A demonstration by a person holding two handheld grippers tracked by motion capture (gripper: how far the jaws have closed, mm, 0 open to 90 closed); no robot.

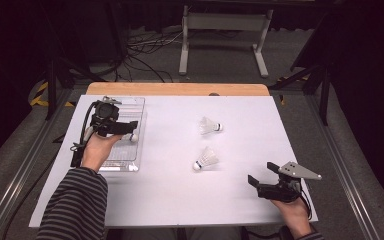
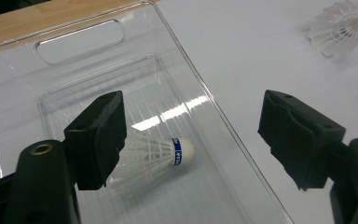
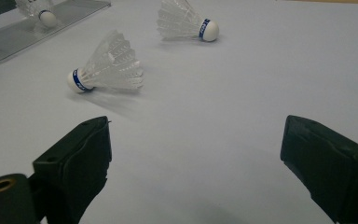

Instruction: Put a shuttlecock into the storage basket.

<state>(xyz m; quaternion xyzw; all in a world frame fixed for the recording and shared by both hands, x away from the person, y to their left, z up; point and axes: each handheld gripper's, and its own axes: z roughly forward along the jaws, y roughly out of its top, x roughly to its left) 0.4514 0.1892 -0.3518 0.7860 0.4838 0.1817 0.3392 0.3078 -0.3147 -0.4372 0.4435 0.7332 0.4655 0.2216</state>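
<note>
A white shuttlecock (image 2: pixel 154 156) with a blue band lies on its side in the clear plastic tray (image 2: pixel 205 88) at the table's left. My left gripper (image 2: pixel 191 140) hangs over it, open, its left pad covering part of the feathers and its right pad well off the cork. From above, the left gripper (image 1: pixel 132 130) sits over the tray (image 1: pixel 135 107). Two more shuttlecocks (image 1: pixel 209 126) (image 1: pixel 207 159) lie on the white table. My right gripper (image 1: pixel 261 172) rests near the front right, open and empty, facing the shuttlecocks (image 3: pixel 109 65) (image 3: pixel 184 21).
The white sheet (image 1: pixel 180 190) covers the table, with a wooden strip (image 1: pixel 180 89) at its far edge. Beyond stand a metal stand's legs (image 1: pixel 225 45) and cables on the dark floor. The tray (image 3: pixel 37 35) shows at the right gripper view's top left.
</note>
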